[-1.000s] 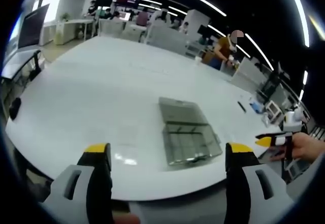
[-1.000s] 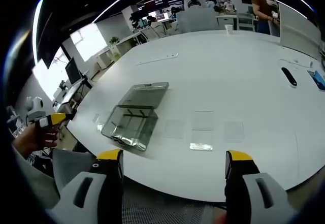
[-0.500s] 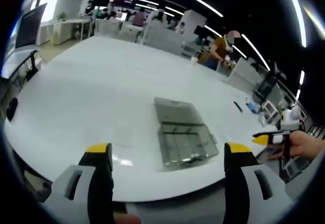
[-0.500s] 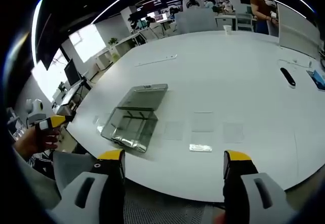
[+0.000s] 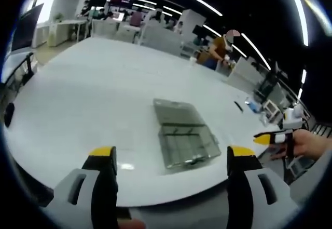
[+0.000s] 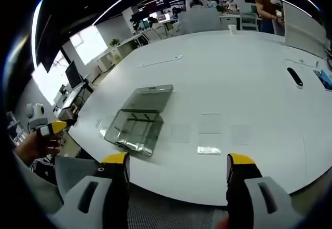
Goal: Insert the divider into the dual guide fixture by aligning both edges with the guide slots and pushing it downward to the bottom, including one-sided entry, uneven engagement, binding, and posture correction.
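The clear dual guide fixture [image 5: 184,135] stands on the white table [image 5: 93,89], its clear lid-like panel lying flat on its far side. In the right gripper view the fixture [image 6: 139,120] sits left of centre. Several clear flat dividers [image 6: 210,122] lie on the table to its right, with a small clear piece [image 6: 208,149] nearer the edge. My left gripper [image 5: 171,153] is open and empty, held off the table's near edge. My right gripper [image 6: 178,159] is also open and empty, short of the edge. Each gripper shows in the other's view, held by a hand [image 5: 308,146].
A black oblong object [image 6: 294,77] and a blue item [image 6: 324,78] lie at the table's far right. A person [image 5: 220,47] stands at the far end. Desks, chairs and monitors fill the office behind. The table edge [image 6: 171,187] runs just beyond my right jaws.
Both cameras have drifted slightly. The fixture and dividers lie where they were, and both grippers stay open and empty.
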{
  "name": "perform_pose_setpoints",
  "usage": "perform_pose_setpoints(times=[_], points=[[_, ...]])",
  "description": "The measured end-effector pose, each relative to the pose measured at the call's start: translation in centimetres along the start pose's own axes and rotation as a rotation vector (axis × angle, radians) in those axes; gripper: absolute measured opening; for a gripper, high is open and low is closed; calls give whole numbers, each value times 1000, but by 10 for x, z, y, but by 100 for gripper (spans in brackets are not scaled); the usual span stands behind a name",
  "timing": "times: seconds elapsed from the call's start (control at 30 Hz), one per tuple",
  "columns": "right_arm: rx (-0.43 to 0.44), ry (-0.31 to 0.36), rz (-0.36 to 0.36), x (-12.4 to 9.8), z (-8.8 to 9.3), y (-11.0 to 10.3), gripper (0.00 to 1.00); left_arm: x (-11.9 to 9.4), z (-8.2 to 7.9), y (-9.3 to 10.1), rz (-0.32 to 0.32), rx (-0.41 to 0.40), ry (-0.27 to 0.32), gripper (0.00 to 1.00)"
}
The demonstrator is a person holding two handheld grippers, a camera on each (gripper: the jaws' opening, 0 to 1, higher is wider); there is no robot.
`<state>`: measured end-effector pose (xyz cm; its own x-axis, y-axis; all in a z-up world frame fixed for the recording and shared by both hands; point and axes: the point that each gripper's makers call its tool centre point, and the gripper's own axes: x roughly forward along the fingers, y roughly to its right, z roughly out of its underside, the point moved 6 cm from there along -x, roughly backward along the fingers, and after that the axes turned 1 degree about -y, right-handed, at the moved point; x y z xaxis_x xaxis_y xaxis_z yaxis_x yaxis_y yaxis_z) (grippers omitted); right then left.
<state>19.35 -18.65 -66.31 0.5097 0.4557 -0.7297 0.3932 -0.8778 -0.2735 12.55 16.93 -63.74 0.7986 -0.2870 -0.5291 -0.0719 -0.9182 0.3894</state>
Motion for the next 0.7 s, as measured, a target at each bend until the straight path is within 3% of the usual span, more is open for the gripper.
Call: perform_pose_setpoints(times=[0.7], points=[[-3,6,65,0,-12,-7,73,3,-4,-4,83,35,-12,84]])
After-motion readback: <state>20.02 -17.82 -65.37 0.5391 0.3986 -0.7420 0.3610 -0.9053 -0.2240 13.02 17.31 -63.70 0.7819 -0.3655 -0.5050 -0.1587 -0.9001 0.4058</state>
